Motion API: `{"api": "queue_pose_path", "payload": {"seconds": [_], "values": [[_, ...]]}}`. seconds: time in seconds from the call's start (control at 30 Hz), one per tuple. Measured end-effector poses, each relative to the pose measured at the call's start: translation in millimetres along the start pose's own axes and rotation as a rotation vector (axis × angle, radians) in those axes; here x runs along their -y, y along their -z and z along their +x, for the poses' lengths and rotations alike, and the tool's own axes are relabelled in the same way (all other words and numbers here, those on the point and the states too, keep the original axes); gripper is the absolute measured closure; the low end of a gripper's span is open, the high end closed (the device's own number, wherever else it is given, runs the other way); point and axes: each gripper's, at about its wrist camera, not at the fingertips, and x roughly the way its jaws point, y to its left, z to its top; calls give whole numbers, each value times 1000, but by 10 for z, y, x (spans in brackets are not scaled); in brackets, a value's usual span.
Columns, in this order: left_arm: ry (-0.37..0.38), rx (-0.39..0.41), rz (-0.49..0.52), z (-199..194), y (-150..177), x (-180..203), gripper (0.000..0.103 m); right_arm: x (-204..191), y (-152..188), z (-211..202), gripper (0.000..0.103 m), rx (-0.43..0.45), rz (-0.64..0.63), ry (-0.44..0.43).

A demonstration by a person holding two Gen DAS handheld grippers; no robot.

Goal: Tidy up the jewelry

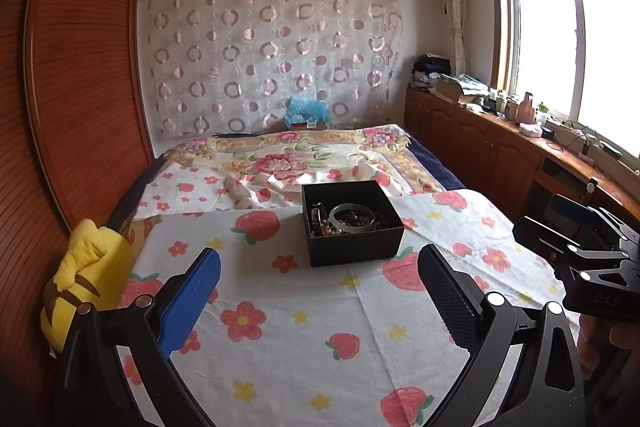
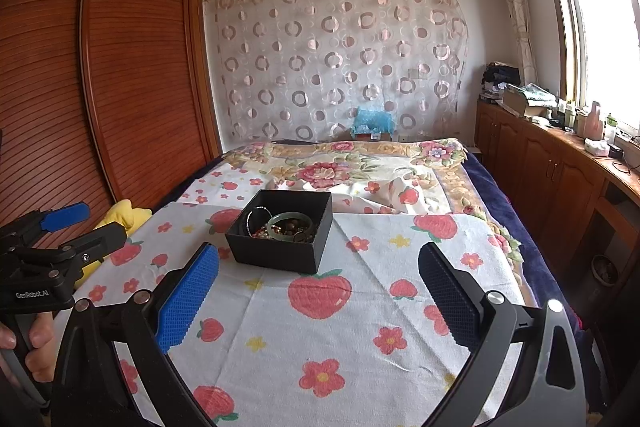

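Both black metal tongs carry blue textured pads, silver pivot screws and white "GenRobot.AI" lettering.

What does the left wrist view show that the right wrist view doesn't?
Only the left wrist view shows the whole yellow plush toy by the wardrobe, and the right gripper at its edge. Only the right wrist view shows the left gripper and the fingers on its handle. Both show the black box of jewelry with the green bangle inside, on the strawberry cloth, both grippers open and empty.
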Motion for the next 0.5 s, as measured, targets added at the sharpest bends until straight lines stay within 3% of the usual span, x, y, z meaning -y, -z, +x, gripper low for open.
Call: {"api": "queue_pose_path", "payload": {"seconds": [0.5], "values": [[-1, 2, 1, -1, 8, 1, 8, -5, -2, 2, 3, 0, 0, 0]]}}
